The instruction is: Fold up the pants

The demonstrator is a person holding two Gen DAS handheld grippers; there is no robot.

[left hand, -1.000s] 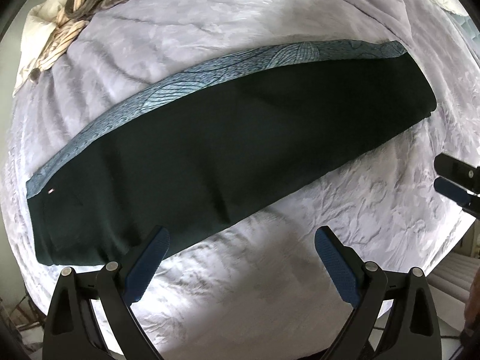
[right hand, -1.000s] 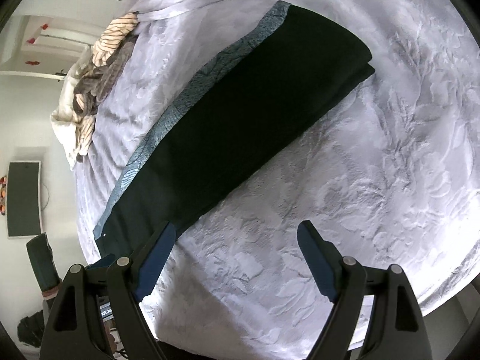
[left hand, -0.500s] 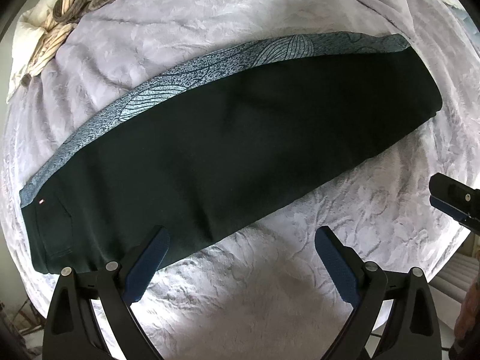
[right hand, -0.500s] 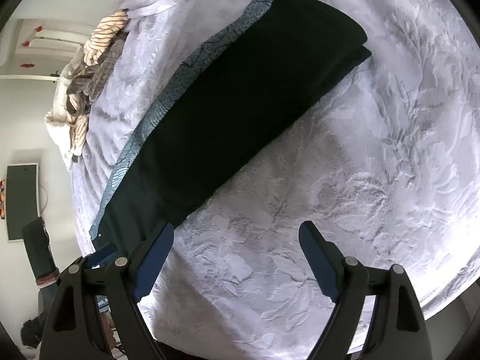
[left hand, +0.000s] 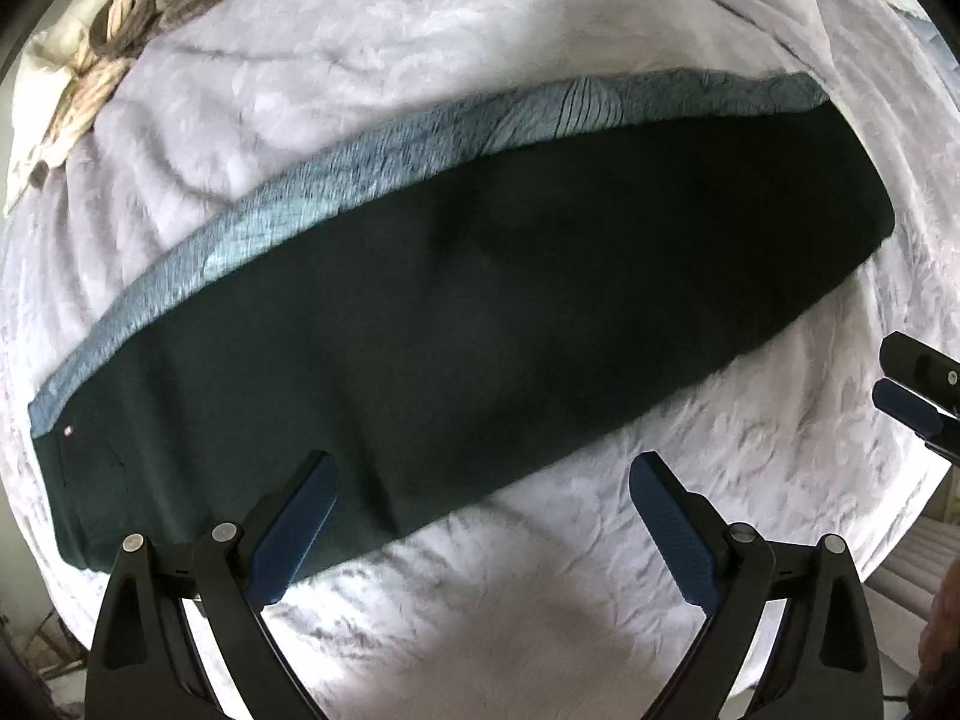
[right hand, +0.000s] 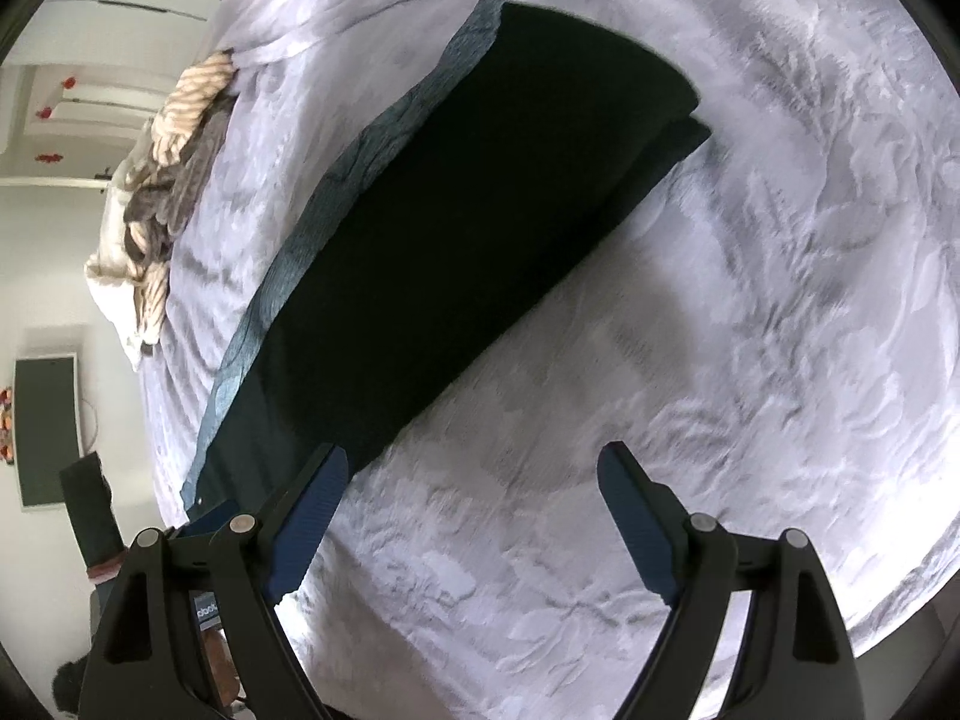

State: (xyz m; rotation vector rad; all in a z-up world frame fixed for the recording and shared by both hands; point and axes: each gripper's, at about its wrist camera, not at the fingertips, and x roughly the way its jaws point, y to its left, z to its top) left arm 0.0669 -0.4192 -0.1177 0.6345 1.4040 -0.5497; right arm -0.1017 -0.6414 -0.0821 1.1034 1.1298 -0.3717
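Note:
Dark green pants (left hand: 480,312) with a patterned blue side stripe lie folded lengthwise on the pale bedspread (left hand: 480,630), waist at lower left, hems at upper right. My left gripper (left hand: 480,480) hangs open straight above the pants' near edge, nothing between its blue pads. From the right wrist view the same pants (right hand: 456,252) run diagonally, hems toward the upper right. My right gripper (right hand: 474,468) is open over bare bedspread near the pants' edge, empty. Its fingers (left hand: 906,408) also show at the right edge of the left wrist view.
A heap of striped and grey clothes (right hand: 162,180) lies at the far corner of the bed. The bedspread edge (right hand: 870,618) drops off at lower right. A dark screen (right hand: 48,426) hangs on the wall to the left.
Both grippers have come lower and closer to the pants, which now fill more of each view. The pants have not moved.

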